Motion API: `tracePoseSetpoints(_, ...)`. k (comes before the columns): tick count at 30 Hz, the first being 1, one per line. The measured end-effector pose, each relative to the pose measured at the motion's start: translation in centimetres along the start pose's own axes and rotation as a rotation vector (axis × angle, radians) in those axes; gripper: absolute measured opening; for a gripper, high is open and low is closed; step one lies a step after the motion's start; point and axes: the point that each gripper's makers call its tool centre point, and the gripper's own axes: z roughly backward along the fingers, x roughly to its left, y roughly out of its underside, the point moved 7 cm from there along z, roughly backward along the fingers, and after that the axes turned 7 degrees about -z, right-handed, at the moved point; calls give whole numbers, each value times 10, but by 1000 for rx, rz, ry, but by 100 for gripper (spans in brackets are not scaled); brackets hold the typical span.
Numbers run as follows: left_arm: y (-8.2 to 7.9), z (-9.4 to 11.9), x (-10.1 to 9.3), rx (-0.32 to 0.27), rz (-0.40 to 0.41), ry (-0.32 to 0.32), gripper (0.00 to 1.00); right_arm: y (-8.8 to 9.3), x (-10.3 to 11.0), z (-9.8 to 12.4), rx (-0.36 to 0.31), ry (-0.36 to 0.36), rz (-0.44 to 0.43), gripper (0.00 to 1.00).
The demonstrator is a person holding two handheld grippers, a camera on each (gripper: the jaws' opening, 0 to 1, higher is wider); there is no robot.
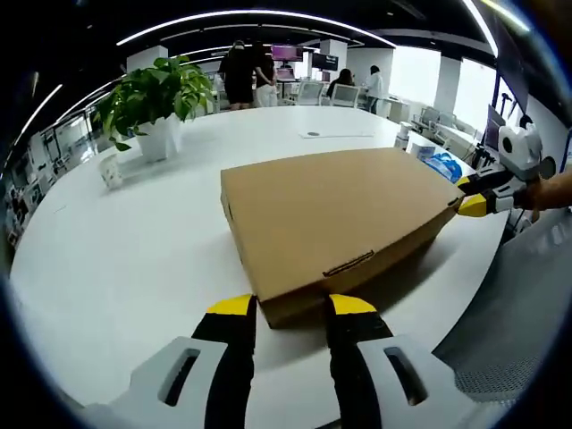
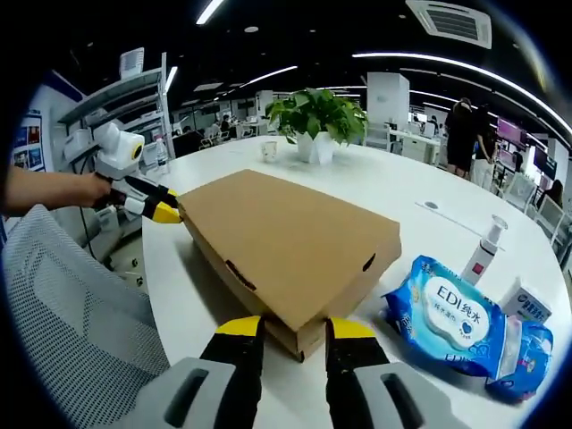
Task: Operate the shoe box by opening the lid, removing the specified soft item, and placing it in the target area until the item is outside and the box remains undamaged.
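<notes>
A flat brown cardboard shoe box (image 1: 331,210) lies closed on the round white table (image 1: 134,259), its front tab (image 1: 349,264) tucked in. In the left gripper view my left gripper (image 1: 292,307) is open, its yellow-tipped jaws standing either side of the box's near corner. My right gripper (image 1: 471,194) reaches in from the right, at the box's far right corner. In the right gripper view the box (image 2: 286,237) points a corner at my open right gripper (image 2: 295,327). A hand holds the left gripper (image 2: 165,210) at the box's far left corner. The box's contents are hidden.
A potted plant (image 1: 156,98) and a small cup (image 1: 111,172) stand behind the box. A blue wet-wipes pack (image 2: 451,313), a spray bottle (image 2: 483,250) and a small carton (image 2: 536,304) lie to the right. A grey mesh chair (image 2: 71,331) sits at the table edge. People stand far back.
</notes>
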Motion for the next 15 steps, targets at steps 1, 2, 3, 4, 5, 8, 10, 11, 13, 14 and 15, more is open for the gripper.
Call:
tracePoseSetpoints(1,-1,-1,0,0,-1,0,30,0,0,0,0,1,-1,24)
tracePoseSetpoints(2,-1,-1,1,0,0,1,30,0,-1,0,-1,1,-1,24)
tracePoseSetpoints(3,-2,-2,2,1,0,2,30,-1,-1,-1,-1,1,-2,24)
tracePoseSetpoints(4,-3,-3,2,2,-1,3,30,-1,-2,-1,-2,1,-3,24)
tracePoseSetpoints(5,-4,-4,2,3,-3,4,30,-2,-3,-2,-1,3,-4,24)
tracePoseSetpoints(8,-8,-8,4,6,-3,6,30,-4,-7,-4,-1,6,-5,24)
tracePoseSetpoints(10,-10,-11,6,8,-3,7,30,-6,-10,-6,-1,9,-7,24)
tracePoseSetpoints(11,-12,-13,7,9,-4,8,30,-7,-11,-7,-1,10,-8,24)
tracePoseSetpoints(13,-14,-16,9,10,-3,8,30,-9,-14,-9,0,11,-10,24)
tracePoseSetpoints(14,-15,-17,10,10,-3,8,30,-10,-16,-11,0,12,-10,24)
tracePoseSetpoints(15,-16,-18,10,10,-4,9,30,-11,-17,-11,1,12,-10,24)
